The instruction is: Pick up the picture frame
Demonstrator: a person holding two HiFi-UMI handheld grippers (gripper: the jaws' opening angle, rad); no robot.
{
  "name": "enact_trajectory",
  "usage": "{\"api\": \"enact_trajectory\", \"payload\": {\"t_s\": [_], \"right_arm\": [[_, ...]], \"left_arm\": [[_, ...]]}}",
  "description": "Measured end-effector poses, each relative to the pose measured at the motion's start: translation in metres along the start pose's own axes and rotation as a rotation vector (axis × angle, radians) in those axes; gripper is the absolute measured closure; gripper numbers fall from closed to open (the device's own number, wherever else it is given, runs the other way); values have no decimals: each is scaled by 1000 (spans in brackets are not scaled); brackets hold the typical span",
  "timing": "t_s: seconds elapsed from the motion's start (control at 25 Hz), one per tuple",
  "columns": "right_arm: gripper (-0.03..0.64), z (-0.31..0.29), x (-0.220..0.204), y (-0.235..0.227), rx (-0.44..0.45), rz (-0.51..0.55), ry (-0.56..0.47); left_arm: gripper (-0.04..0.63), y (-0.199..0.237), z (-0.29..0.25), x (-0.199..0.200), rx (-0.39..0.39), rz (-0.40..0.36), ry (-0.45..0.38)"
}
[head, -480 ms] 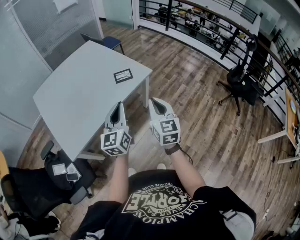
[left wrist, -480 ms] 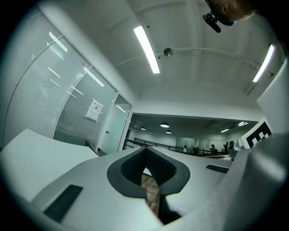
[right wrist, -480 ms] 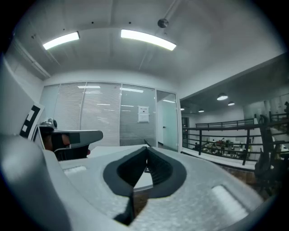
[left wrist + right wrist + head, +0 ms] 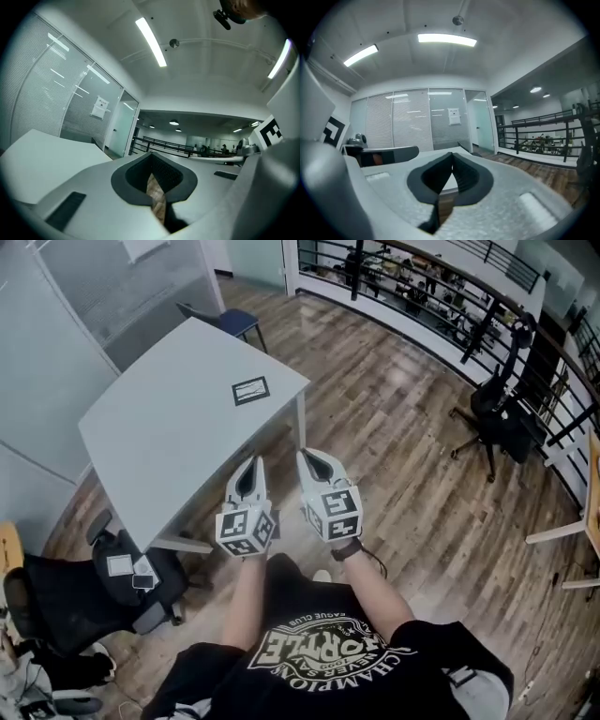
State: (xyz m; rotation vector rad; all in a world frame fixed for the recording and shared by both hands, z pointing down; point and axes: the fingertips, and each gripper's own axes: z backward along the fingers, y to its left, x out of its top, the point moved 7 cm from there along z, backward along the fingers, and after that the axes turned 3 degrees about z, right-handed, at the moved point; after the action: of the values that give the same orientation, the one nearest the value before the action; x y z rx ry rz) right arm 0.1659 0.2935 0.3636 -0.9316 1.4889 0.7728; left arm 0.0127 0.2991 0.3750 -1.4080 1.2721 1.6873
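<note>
A small dark-rimmed picture frame lies flat near the far right corner of the pale grey table. My left gripper and right gripper hover side by side off the table's near right edge, over the wooden floor, well short of the frame. Both are shut with nothing between the jaws. In the left gripper view the jaw tips meet, and the table edge lies to the left. From the right gripper view the closed tips point at the table corner; the frame itself is not visible there.
A black office chair with small items on its seat stands at the table's near left corner. A blue chair sits behind the table. Another black chair stands right, by a railing. Glass partition walls run at left.
The view has shifted slightly; the table and frame sit a little further right and lower in the head view. Both grippers stay shut and side by side.
</note>
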Motion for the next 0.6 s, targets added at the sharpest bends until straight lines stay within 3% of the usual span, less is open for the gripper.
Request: {"api": "enact_trajectory", "payload": {"t_s": [0.24, 0.6], "right_arm": [[618, -28, -4, 1, 51, 10, 1], [618, -137, 7, -43, 9, 20, 9]], "left_arm": [[589, 17, -24, -1, 20, 5, -7], [589, 61, -141, 8, -53, 33, 17]]}}
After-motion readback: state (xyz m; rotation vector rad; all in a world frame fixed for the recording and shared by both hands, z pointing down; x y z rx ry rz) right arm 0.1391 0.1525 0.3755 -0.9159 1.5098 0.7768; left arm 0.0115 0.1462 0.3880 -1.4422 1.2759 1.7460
